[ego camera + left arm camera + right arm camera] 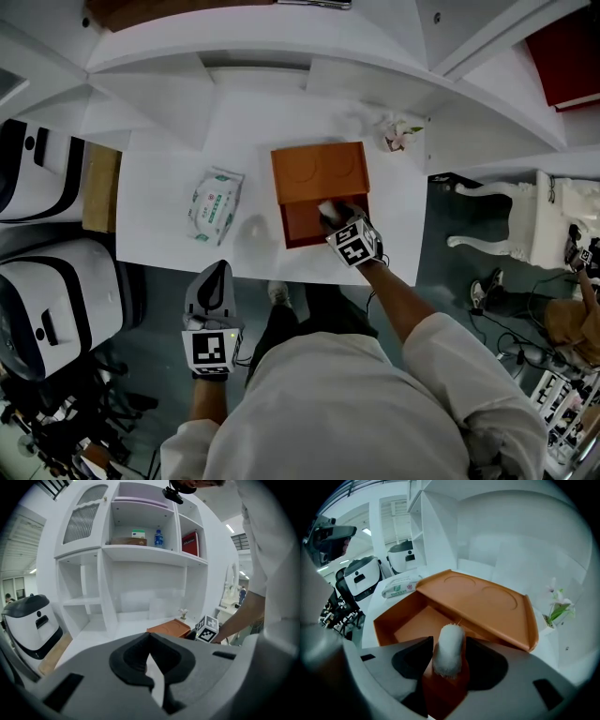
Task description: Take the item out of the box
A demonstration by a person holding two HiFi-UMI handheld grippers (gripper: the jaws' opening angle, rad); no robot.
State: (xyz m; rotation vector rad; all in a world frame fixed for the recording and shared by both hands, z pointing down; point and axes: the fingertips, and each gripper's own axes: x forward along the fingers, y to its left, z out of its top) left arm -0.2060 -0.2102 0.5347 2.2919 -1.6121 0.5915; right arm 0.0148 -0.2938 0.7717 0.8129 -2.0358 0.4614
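1. My left gripper (217, 272) hangs off the near edge of the white table (159, 216), jaws together at the tips, nothing between them.
2. A pack of wet wipes (216, 204) lies flat on the table, left of the box and apart from it.
3. The orange box (298, 230) sits mid-table; its lid (319, 173) covers the far part and the near part is open.
4. My right gripper (334, 217) reaches into that open part, jaws partly closed and pressing on a white fluffy item (450, 641), which stands upright between them above the box floor.
5. A small flower sprig (398, 131) stands at the table's far right.
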